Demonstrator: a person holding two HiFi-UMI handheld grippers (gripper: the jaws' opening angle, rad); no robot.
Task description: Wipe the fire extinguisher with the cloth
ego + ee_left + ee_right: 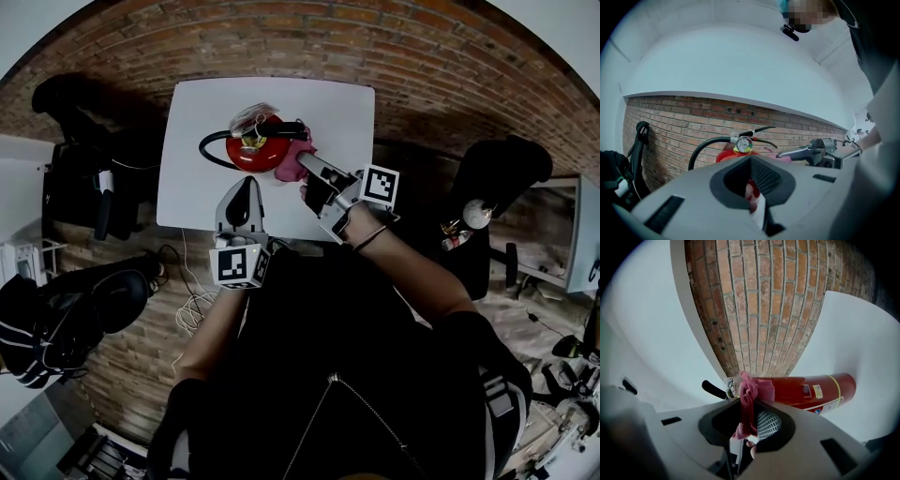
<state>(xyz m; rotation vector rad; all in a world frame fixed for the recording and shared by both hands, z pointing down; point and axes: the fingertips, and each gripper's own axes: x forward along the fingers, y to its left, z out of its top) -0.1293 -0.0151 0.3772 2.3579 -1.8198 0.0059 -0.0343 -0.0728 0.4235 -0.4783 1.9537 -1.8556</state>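
The right gripper (313, 170) pinches the pink cloth (294, 159) against the fire extinguisher (255, 153) standing on the table (192, 178) — best to rub gently, since the left gripper (242, 200), closed and empty, isn't steadying it.

My left gripper (245, 184): jaws pressed together, holding nothing, pointing straight ahead; my right gripper (307, 165): jaws clamped on the pink cloth (749, 401), angled forward-left, forearm outstretched.

Worktop (185, 183) is wide open to the left of the left claw (244, 187); the fire extinguisher (261, 155) blocks straight ahead of it.
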